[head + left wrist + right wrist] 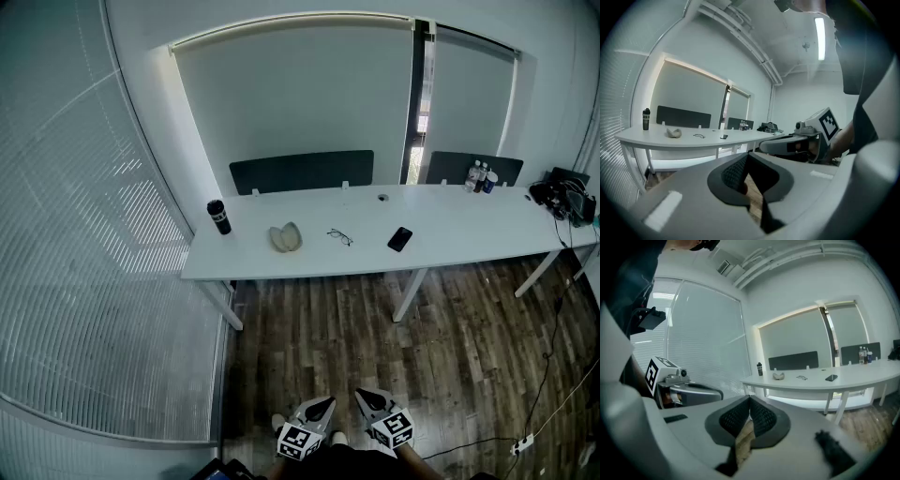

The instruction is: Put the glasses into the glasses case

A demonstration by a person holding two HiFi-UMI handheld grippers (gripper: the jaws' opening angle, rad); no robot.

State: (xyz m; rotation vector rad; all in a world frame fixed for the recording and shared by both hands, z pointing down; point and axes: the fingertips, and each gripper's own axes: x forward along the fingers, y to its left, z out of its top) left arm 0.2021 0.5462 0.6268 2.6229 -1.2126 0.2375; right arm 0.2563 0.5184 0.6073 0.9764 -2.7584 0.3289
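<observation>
The glasses (pixel 339 236) are seen lying on the long white worktop (pixel 450 246). The open beige glasses case (pixel 286 238) is set just beside them at 9 o'clock, and a black phone (pixel 399 239) near them at 3 o'clock. A black bottle (pixel 218 217) is stood at 10 o'clock of the case. The worktop is backed by dark screens (pixel 302 172) and roller blinds (pixel 291 94), with a wood floor (pixel 375 337) below. Well apart at 6 o'clock, the left gripper (pixel 322 405) and right gripper (pixel 368 397) are held with jaws closed together and nothing between them.
</observation>
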